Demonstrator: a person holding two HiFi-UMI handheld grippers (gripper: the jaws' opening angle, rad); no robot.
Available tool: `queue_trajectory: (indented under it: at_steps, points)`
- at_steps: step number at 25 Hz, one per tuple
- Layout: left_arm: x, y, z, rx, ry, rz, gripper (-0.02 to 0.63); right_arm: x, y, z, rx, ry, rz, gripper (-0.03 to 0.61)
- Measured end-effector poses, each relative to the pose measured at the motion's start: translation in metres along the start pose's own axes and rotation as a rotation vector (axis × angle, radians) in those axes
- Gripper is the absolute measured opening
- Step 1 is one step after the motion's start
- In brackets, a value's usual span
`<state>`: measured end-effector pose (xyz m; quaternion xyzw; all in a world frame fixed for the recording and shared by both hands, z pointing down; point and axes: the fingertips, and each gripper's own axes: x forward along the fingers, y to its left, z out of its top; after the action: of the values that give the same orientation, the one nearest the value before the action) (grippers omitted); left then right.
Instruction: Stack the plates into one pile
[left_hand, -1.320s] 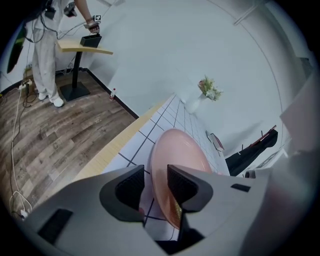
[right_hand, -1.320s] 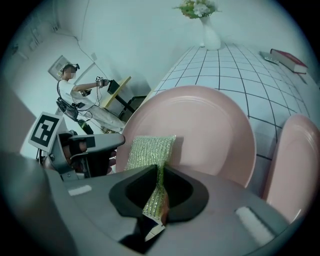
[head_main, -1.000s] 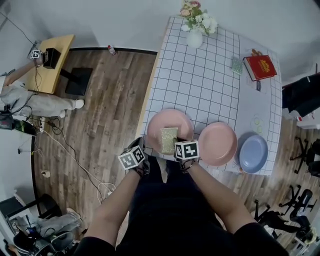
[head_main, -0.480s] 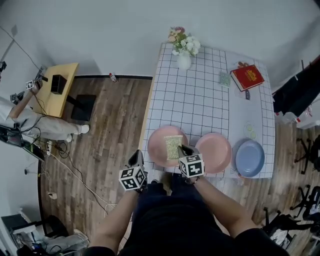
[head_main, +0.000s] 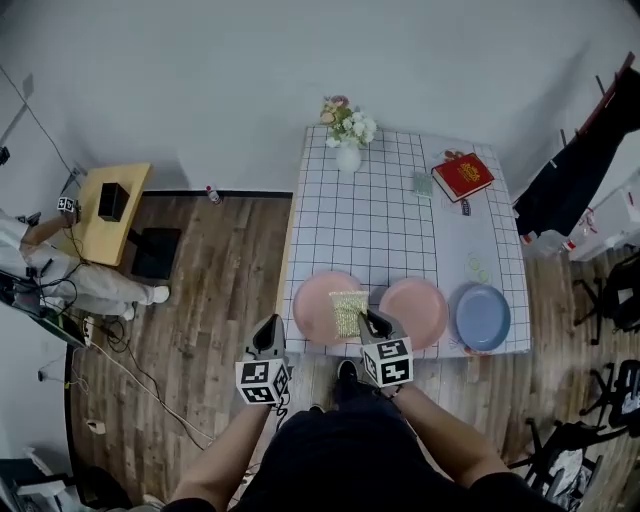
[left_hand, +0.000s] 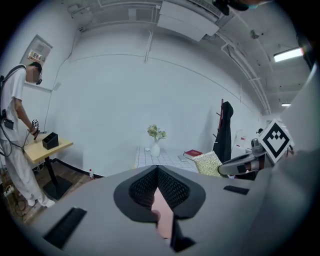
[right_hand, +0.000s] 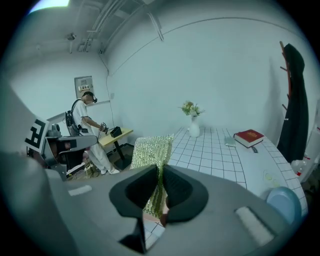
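Head view: we've got the right gripper clamped on the sponge, seemingly above the left pink plate, left gripper closed on nothing off that plate's near-left edge, other pink plate and blue plate lined up rightward.

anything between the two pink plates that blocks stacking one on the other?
Nothing lies between them. The right claw holds a sponge over the left pink plate; the right pink plate is bare.
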<state>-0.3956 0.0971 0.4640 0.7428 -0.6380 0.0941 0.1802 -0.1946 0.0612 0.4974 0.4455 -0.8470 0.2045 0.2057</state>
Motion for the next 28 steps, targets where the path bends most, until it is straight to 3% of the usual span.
queue_trajectory:
  at_steps: [15, 28]
  points:
    - [-0.084, -0.047, 0.045, 0.085, -0.141, -0.180, -0.005, -0.119, 0.044, 0.019, 0.011, -0.179, -0.131, 0.052]
    - [-0.132, -0.095, 0.027, 0.086, -0.155, -0.283, -0.005, -0.189, 0.066, -0.008, 0.012, -0.231, -0.180, 0.052]
